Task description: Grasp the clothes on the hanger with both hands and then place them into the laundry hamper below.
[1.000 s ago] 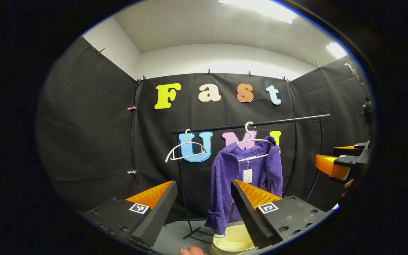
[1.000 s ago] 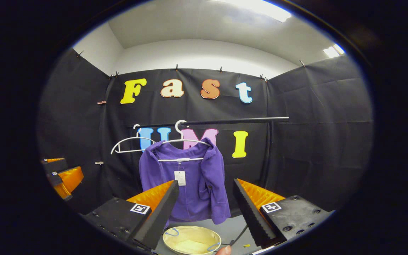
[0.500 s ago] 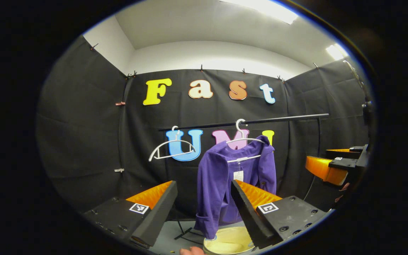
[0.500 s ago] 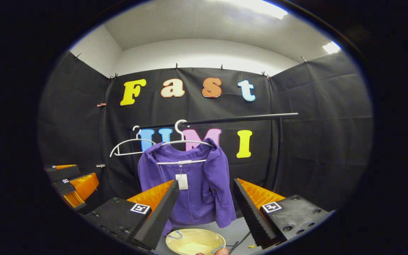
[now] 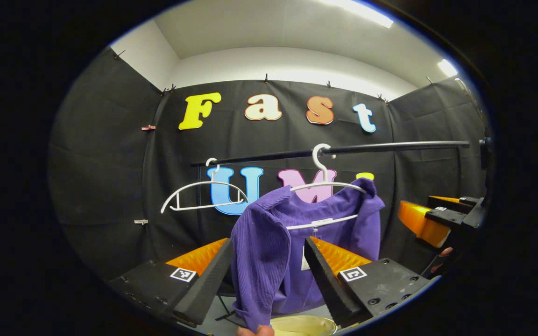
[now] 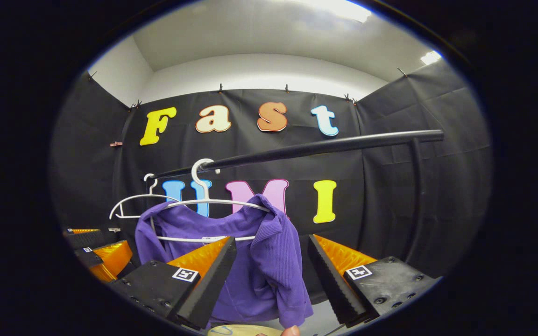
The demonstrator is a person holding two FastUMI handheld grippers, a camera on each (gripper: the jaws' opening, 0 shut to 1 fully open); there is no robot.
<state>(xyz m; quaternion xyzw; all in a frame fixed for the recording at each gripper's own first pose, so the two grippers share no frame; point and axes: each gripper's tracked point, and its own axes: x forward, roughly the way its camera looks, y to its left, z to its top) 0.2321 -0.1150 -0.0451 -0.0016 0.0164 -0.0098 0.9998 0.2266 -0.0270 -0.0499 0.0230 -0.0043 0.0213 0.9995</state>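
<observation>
Shirt [image 5: 269,252] hangs on hanger [image 5: 327,186] on the rail [image 5: 343,150], hamper [image 5: 304,324] below. Left gripper view: your left gripper [image 5: 269,266] is spread wide, sleeve between the fingers; close on the shoulder. Right gripper view: right gripper [image 6: 271,268] also gapes around the other shoulder [image 6: 273,233]; pinch there, lift both evenly.

Purple top [image 5: 269,242]: ribbed knit cloth, matt. Its hanger [image 5: 327,184]: smooth white plastic. Rail [image 6: 306,148] above: smooth black metal, slight sheen. Hamper [image 5: 302,324] below: pale, smooth.
</observation>
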